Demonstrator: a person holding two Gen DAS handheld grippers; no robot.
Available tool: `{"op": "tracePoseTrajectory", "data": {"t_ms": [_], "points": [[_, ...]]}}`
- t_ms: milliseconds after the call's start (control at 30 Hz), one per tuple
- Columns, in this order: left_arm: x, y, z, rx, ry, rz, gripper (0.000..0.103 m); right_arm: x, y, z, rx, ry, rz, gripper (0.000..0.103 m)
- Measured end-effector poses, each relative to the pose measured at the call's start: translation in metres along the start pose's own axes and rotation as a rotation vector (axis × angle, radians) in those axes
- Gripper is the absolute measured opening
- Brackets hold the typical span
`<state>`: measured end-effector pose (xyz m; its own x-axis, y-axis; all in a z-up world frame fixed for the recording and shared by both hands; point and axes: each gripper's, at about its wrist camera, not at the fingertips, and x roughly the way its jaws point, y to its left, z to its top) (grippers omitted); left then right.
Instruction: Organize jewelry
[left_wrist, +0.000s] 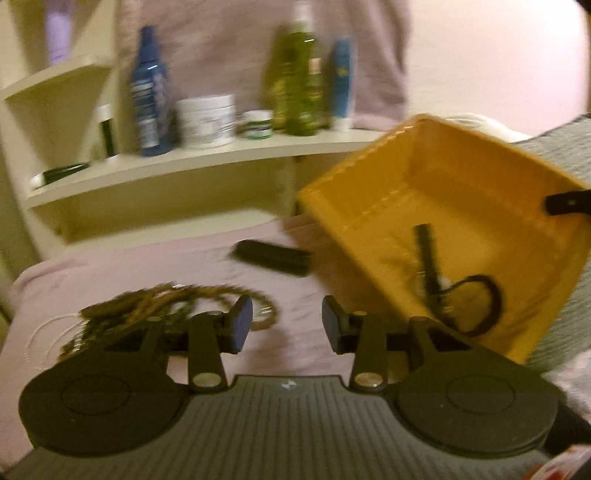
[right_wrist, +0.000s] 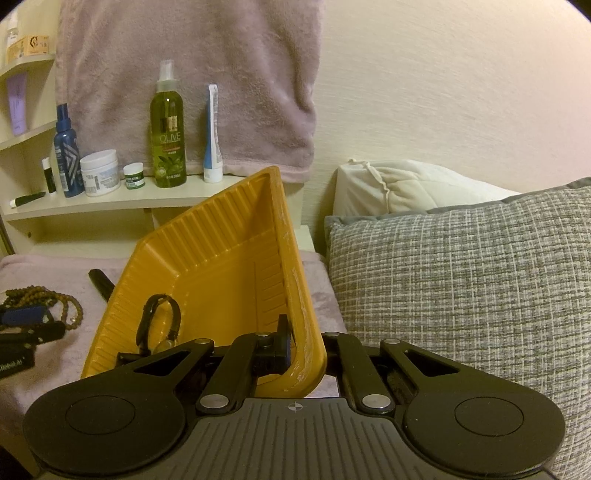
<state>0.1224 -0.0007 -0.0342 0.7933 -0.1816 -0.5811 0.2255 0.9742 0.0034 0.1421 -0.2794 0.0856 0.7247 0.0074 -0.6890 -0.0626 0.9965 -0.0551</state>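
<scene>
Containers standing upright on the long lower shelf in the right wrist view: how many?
6, left to right: a small black-and-white tube, blue bottle, white jar, small green-labelled jar, olive spray bottle, blue-and-white tube. Another tube lies flat; none seem hidden.

Beads (left_wrist: 155, 314) on pink blanket (left_wrist: 288, 288)

Dim warm light; left view motion-blurred, right sharp; fisheye edges bent.

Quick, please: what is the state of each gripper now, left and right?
Left gripper: open, nothing between the fingers.
Right gripper: shut on the yellow tray rim.
</scene>
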Motion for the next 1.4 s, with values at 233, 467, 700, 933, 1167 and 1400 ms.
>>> {"op": "tracePoseTrajectory", "data": {"t_ms": [233, 467, 700, 933, 1167, 1400], "points": [[0.013, 0.015, -0.001, 0.034, 0.010, 0.053, 0.029, 0.000, 0.001, 0.001, -0.004, 0.002, -0.002, 0.006], [0.032, 0.011, 0.002, 0.087, 0.033, 0.048, 0.020, 0.000, 0.000, 0.000, -0.002, 0.003, -0.001, 0.006], [0.048, 0.005, 0.001, 0.142, 0.062, 0.025, 0.020, 0.001, 0.000, -0.001, 0.000, 0.005, -0.003, 0.006], [0.052, 0.012, 0.006, 0.137, 0.072, 0.019, 0.020, 0.003, -0.002, -0.003, 0.001, 0.009, -0.003, 0.005], [0.052, 0.015, 0.009, 0.168, 0.123, -0.008, 0.019, 0.003, -0.002, -0.003, 0.000, 0.007, -0.004, 0.005], [0.060, 0.010, 0.017, 0.220, 0.170, -0.025, 0.016, 0.004, -0.003, -0.003, -0.002, 0.008, -0.004, 0.005]]}}
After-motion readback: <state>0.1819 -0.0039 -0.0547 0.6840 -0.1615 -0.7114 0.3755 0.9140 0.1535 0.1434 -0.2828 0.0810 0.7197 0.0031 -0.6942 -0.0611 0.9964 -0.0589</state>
